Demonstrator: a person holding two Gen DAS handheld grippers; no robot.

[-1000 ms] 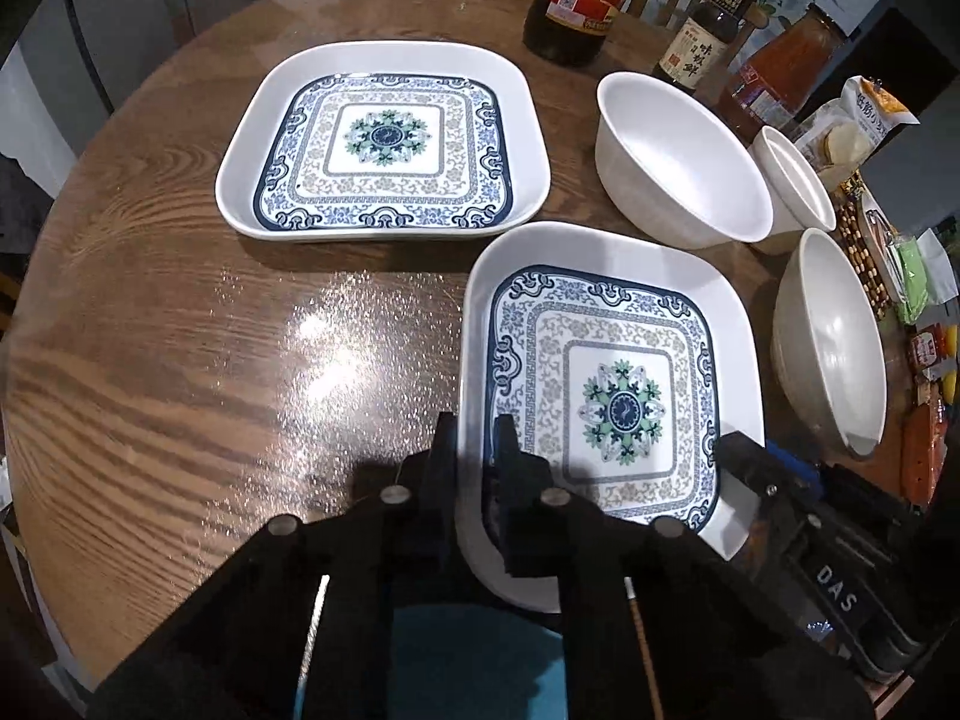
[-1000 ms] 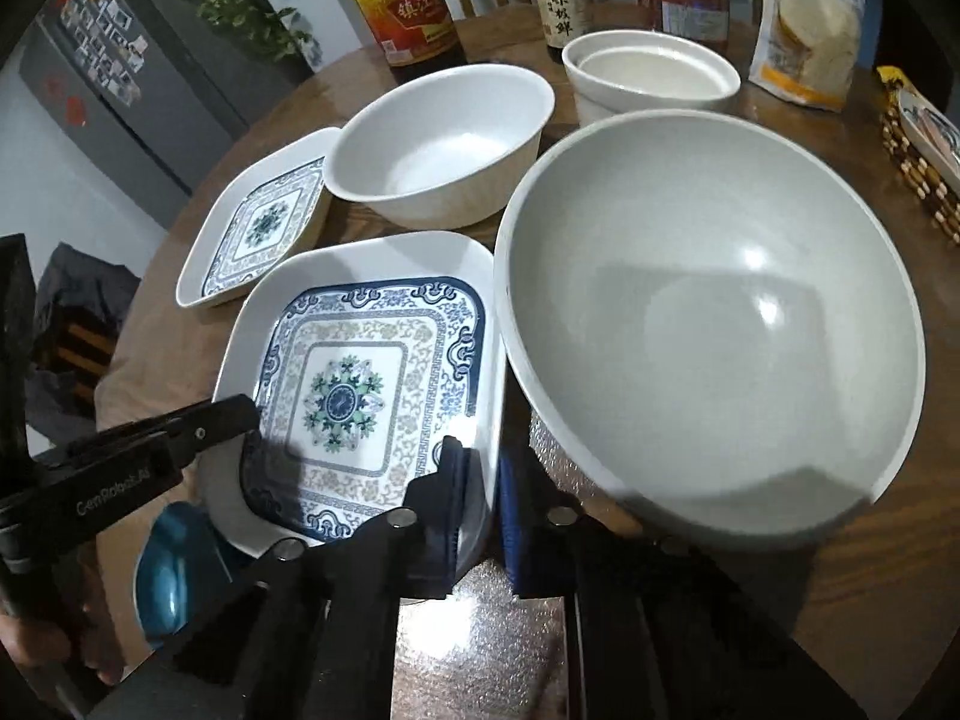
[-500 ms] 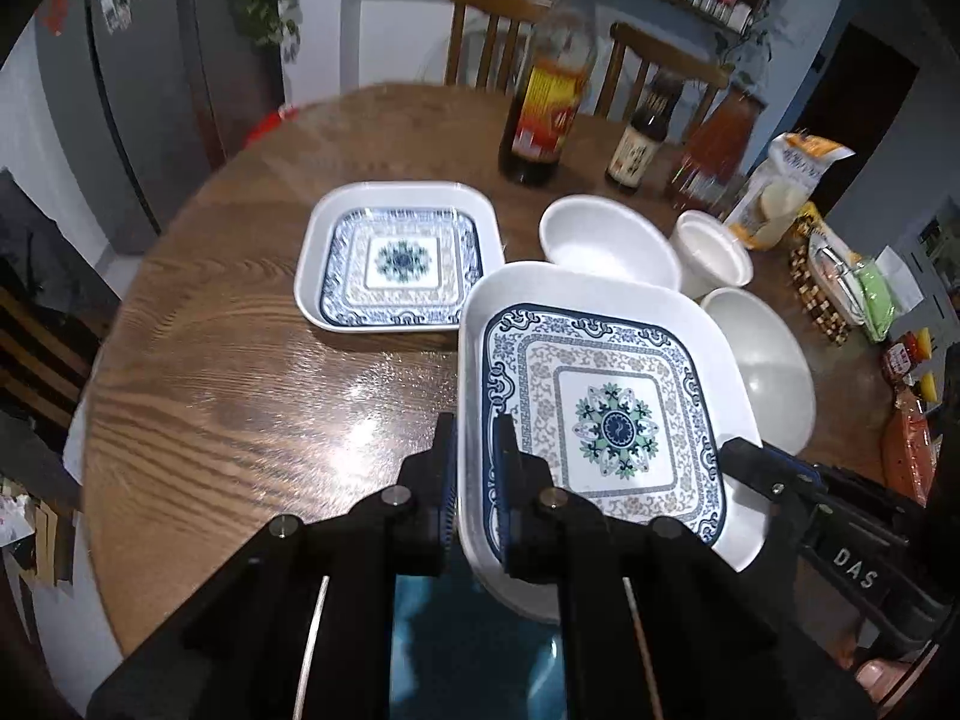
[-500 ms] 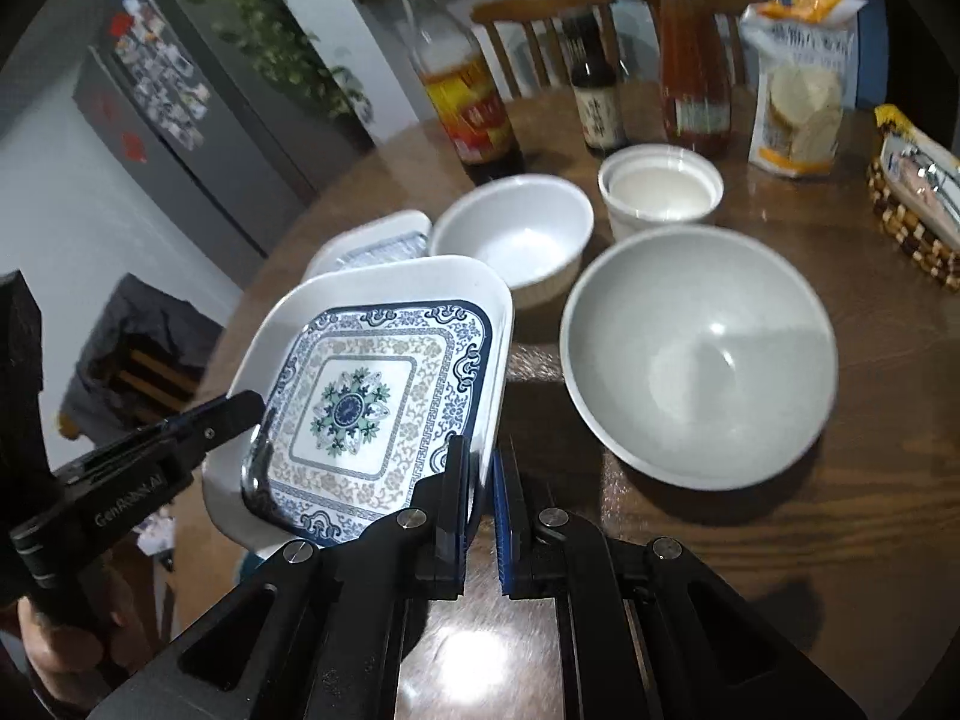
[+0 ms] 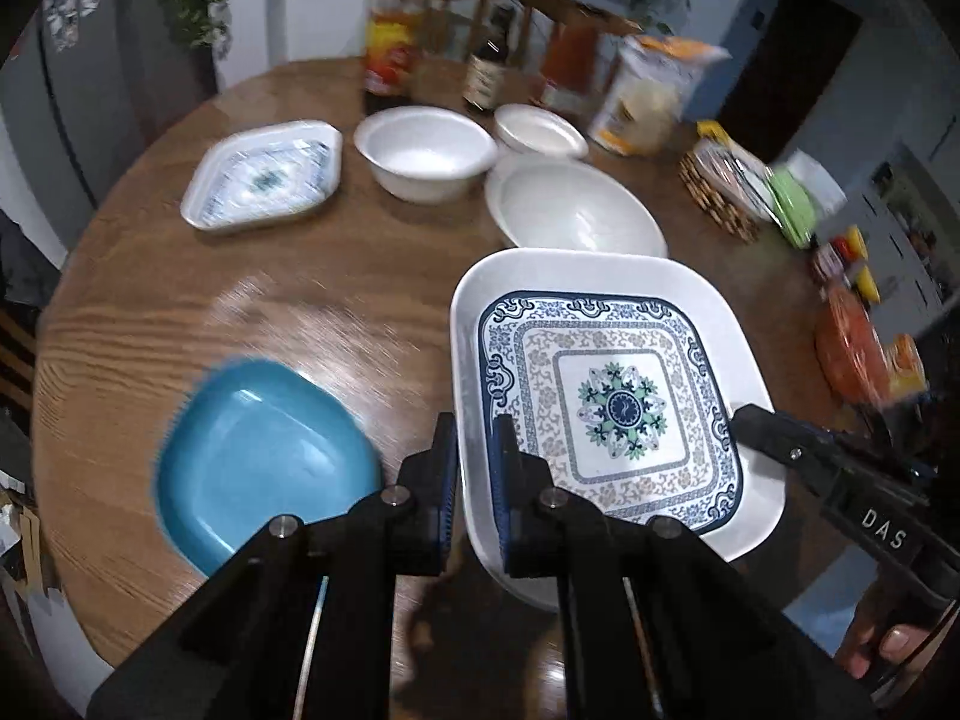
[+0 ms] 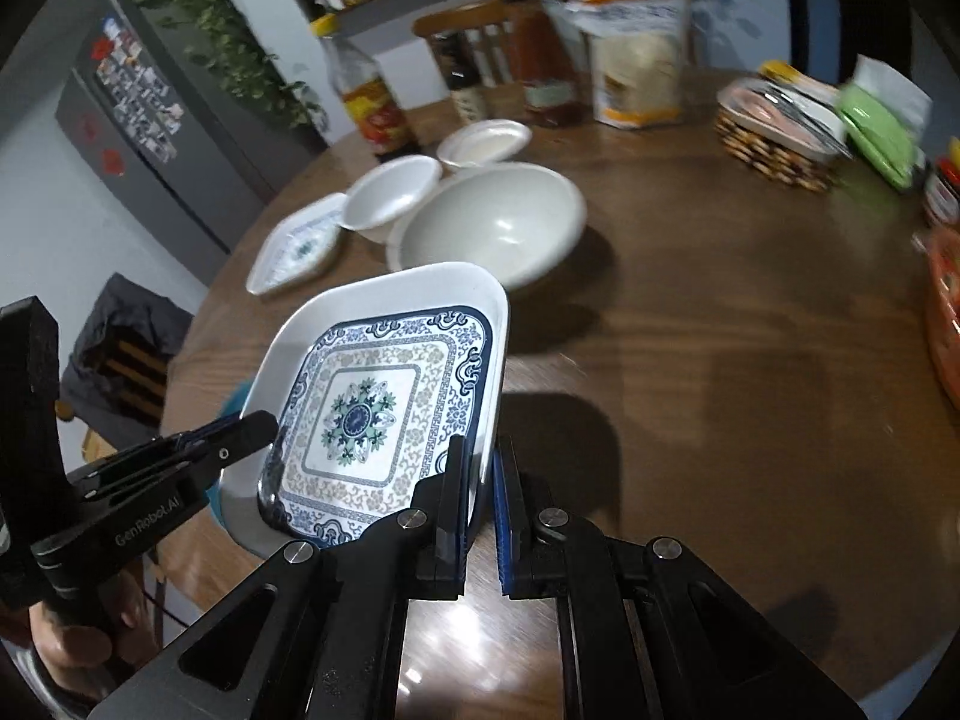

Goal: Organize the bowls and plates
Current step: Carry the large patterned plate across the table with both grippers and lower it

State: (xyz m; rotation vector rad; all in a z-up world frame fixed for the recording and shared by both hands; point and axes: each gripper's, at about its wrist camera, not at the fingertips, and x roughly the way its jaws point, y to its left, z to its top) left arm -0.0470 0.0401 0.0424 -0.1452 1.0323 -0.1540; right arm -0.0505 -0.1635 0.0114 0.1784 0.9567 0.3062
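Observation:
A square blue-patterned plate (image 5: 612,396) is held in the air above the round wooden table (image 5: 180,312) by both grippers. My left gripper (image 5: 477,468) is shut on its left rim. My right gripper (image 6: 479,480) is shut on its right rim; the plate (image 6: 372,414) also shows in the right wrist view. A blue plate (image 5: 258,456) lies on the table below left. A second patterned plate (image 5: 264,180) lies far left. Beyond are a white bowl (image 5: 426,156), a small white bowl (image 5: 540,132) and a large grey-white bowl (image 5: 576,210).
Sauce bottles (image 5: 390,60), a snack bag (image 5: 648,96) and a woven basket (image 5: 726,186) stand along the table's far and right sides. Packets (image 5: 852,342) lie at the right edge. Wooden chairs (image 5: 456,6) stand behind the table.
Both grippers have lifted the patterned plate higher and carried it toward the right. The blue plate that lay under it has come into view on the table.

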